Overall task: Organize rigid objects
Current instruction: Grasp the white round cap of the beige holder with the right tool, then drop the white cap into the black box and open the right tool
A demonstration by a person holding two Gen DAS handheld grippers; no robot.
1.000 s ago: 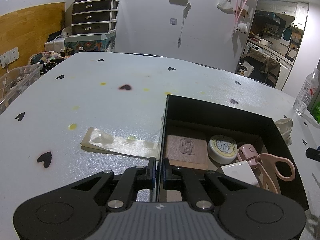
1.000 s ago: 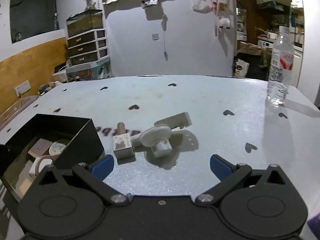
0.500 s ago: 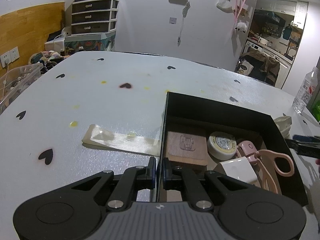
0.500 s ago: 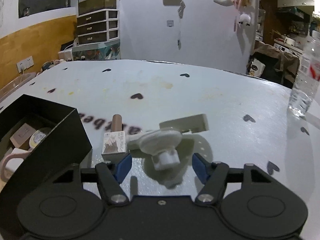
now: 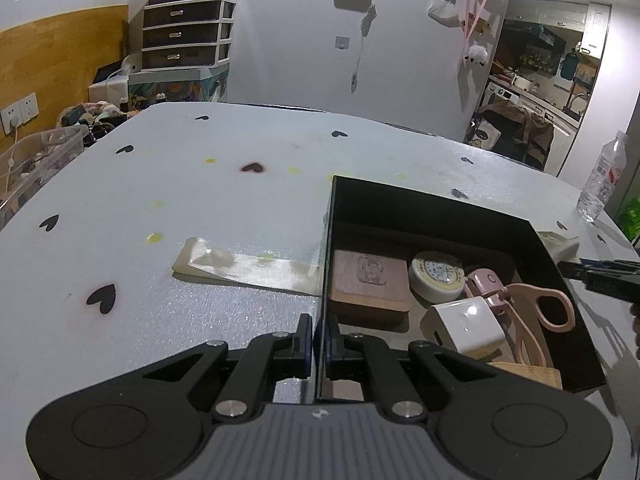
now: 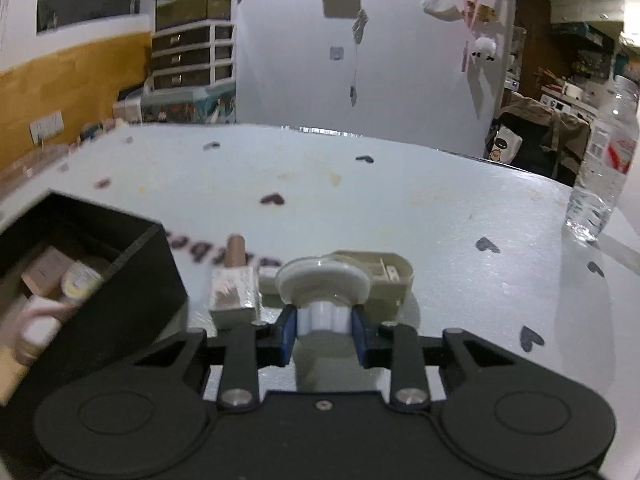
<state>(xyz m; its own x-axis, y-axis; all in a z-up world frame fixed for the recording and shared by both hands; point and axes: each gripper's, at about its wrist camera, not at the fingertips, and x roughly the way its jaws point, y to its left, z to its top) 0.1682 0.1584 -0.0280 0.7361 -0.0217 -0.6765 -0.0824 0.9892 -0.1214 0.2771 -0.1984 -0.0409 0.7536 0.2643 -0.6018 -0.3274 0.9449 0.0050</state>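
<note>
A black open box sits on the white table and holds a brown pad, a round tape roll, a white charger and pink scissors. My left gripper is shut on the box's near left wall. My right gripper is shut on the white knob of a round white suction hook lying on the table right of the box. A small bottle with a brown cap lies just left of the hook. A beige piece lies behind it.
A clear plastic strip lies on the table left of the box. A water bottle stands at the far right. A clear storage bin sits past the table's left edge.
My right gripper moved forward to the suction hook and closed from wide open onto its knob. My left gripper stayed shut on the box wall.
</note>
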